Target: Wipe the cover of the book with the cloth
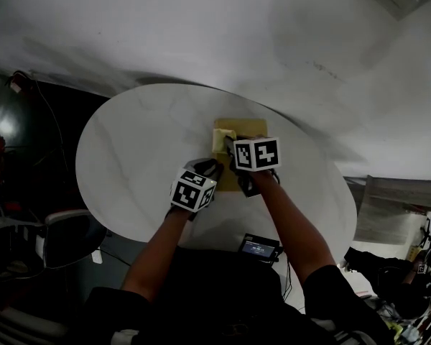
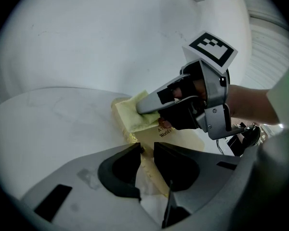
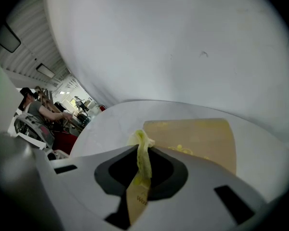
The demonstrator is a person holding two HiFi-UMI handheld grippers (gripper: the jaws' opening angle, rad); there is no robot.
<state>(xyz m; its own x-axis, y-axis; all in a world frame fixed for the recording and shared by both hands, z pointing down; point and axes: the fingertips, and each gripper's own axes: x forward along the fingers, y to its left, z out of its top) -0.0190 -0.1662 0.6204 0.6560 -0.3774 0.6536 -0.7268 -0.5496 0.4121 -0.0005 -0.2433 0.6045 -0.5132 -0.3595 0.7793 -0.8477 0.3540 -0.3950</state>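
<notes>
A thin tan book (image 1: 251,128) lies flat in the middle of the white oval table (image 1: 129,157). My right gripper (image 1: 228,144) is shut on a yellow cloth (image 1: 221,136) and holds it down on the book's far left corner. In the right gripper view the cloth (image 3: 143,160) stands pinched between the jaws, with the book cover (image 3: 197,138) beyond. In the left gripper view the cloth (image 2: 132,114) covers that corner under the right gripper (image 2: 142,109). My left gripper (image 2: 147,153) sits at the book's (image 2: 183,139) near left edge, jaws closed to a narrow gap over it.
A small dark device with a lit screen (image 1: 258,247) lies at the table's near edge. A chair (image 1: 65,236) stands low at the left, cables (image 1: 29,92) beyond it. In the right gripper view a person (image 3: 38,109) sits far off at the left.
</notes>
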